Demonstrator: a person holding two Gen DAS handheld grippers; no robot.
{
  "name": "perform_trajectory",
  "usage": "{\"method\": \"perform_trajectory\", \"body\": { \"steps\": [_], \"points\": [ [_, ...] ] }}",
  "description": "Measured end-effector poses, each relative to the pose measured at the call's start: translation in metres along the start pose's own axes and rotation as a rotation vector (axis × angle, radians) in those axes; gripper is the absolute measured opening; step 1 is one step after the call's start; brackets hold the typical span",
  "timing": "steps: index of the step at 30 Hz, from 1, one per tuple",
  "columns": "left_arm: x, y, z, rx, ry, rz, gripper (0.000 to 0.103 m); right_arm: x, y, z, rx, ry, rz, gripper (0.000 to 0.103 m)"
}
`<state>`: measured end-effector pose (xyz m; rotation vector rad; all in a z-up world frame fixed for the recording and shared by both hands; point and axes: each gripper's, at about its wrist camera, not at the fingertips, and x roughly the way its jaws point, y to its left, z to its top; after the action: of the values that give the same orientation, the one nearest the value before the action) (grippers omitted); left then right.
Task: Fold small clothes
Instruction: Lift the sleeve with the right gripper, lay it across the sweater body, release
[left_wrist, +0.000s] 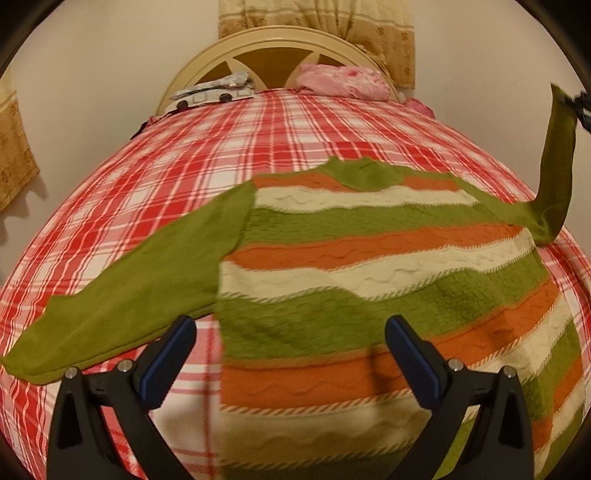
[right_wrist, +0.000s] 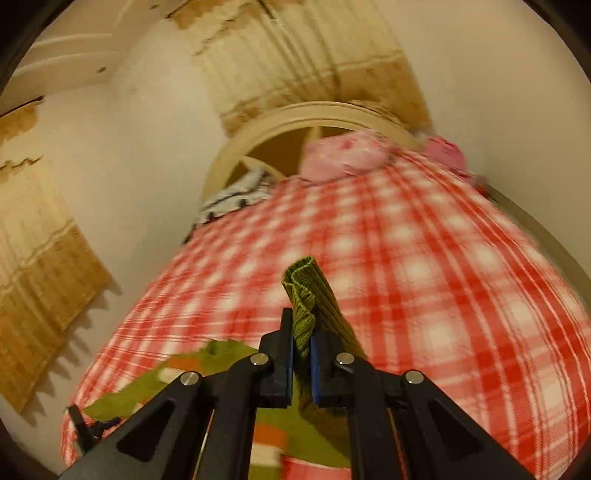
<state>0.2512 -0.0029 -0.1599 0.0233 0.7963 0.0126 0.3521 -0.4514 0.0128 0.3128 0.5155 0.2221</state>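
Note:
A small sweater (left_wrist: 369, 266) with green, orange and cream stripes lies flat on the red plaid bed (left_wrist: 184, 155). Its left green sleeve (left_wrist: 122, 302) stretches out to the left. My left gripper (left_wrist: 291, 328) is open and empty, hovering over the sweater's lower left part. My right gripper (right_wrist: 301, 332) is shut on the cuff of the right green sleeve (right_wrist: 306, 295) and holds it lifted above the bed. In the left wrist view that sleeve (left_wrist: 557, 166) rises at the far right. Part of the sweater (right_wrist: 207, 369) shows below the right gripper.
A cream headboard (left_wrist: 280, 40) stands at the far end of the bed. A pink pillow (left_wrist: 343, 81) and a white patterned cloth (left_wrist: 214, 92) lie by it. Beige curtains (left_wrist: 14, 147) hang at the left and behind the headboard.

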Motion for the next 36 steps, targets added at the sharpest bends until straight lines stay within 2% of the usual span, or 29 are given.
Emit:
{"method": "perform_trajectory", "body": {
  "steps": [8, 15, 20, 27, 30, 31, 33, 34, 36],
  "points": [
    [-0.003, 0.03, -0.011, -0.07, 0.004, -0.005, 0.103, 0.042, 0.118, 0.03, -0.084, -0.008, 0.159, 0.006],
    [-0.002, 0.048, -0.017, -0.108, 0.005, -0.006, 0.103, 0.104, 0.203, 0.009, -0.144, 0.069, 0.261, 0.006],
    [0.0, 0.06, -0.021, -0.134, 0.012, -0.002, 0.103, 0.162, 0.238, -0.033, -0.169, 0.161, 0.299, 0.006],
    [0.004, 0.071, -0.027, -0.153, 0.027, 0.014, 0.103, 0.251, 0.255, -0.137, -0.167, 0.38, 0.323, 0.007],
    [0.006, 0.074, -0.029, -0.162, 0.034, 0.019, 0.103, 0.274, 0.266, -0.184, -0.18, 0.489, 0.375, 0.008],
    [0.006, 0.076, -0.03, -0.165, 0.037, 0.02, 0.103, 0.278, 0.267, -0.196, -0.169, 0.51, 0.394, 0.011],
    [0.005, 0.077, -0.032, -0.166, 0.038, 0.023, 0.103, 0.281, 0.266, -0.21, -0.145, 0.536, 0.426, 0.054],
    [0.005, 0.078, -0.032, -0.166, 0.038, 0.026, 0.103, 0.278, 0.263, -0.214, -0.145, 0.527, 0.428, 0.103],
    [0.006, 0.081, -0.034, -0.169, 0.042, 0.029, 0.103, 0.271, 0.257, -0.214, -0.158, 0.486, 0.419, 0.102]
  ]
}}
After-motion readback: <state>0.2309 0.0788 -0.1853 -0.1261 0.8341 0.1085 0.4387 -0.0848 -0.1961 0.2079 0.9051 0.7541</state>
